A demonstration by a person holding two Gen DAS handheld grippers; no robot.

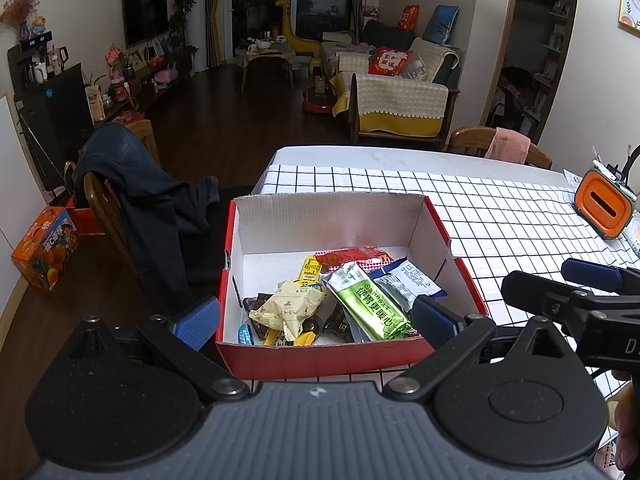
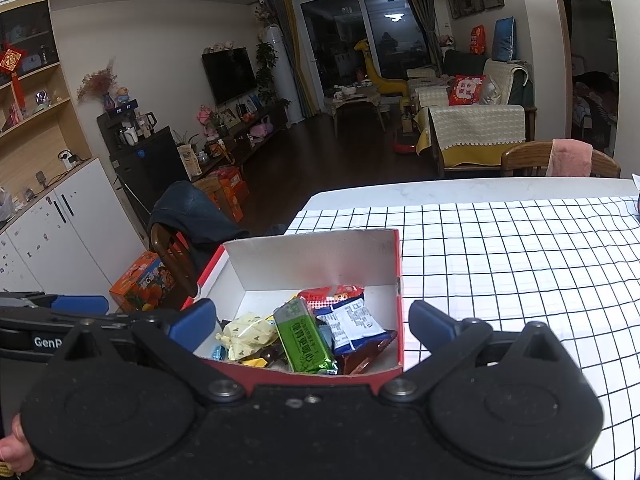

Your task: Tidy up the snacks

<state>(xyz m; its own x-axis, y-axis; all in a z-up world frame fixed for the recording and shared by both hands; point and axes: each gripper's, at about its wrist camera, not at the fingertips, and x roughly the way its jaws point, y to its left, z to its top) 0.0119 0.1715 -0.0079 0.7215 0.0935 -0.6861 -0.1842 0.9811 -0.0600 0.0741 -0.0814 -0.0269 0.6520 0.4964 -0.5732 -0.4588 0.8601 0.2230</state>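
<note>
A red cardboard box (image 1: 320, 356) with a white inside stands on the checked tablecloth at the table's left corner. It also shows in the right wrist view (image 2: 304, 376). In it lie several snack packets: a green bar (image 1: 366, 306) (image 2: 304, 340), a pale yellow packet (image 1: 290, 306) (image 2: 246, 334), a blue-and-white packet (image 1: 408, 280) (image 2: 356, 322) and a red packet (image 1: 352, 258). My left gripper (image 1: 316, 320) is open and empty, straddling the box's near wall. My right gripper (image 2: 312, 326) is open and empty at the same wall, and it shows in the left wrist view (image 1: 560, 280) to the right of the box.
An orange-and-green holder (image 1: 602, 202) stands at the table's right. A wooden chair draped with dark clothes (image 1: 132, 200) stands left of the table. A chair with a pink cloth (image 2: 568, 158) is at the far side. An orange carton (image 1: 44, 246) sits on the floor.
</note>
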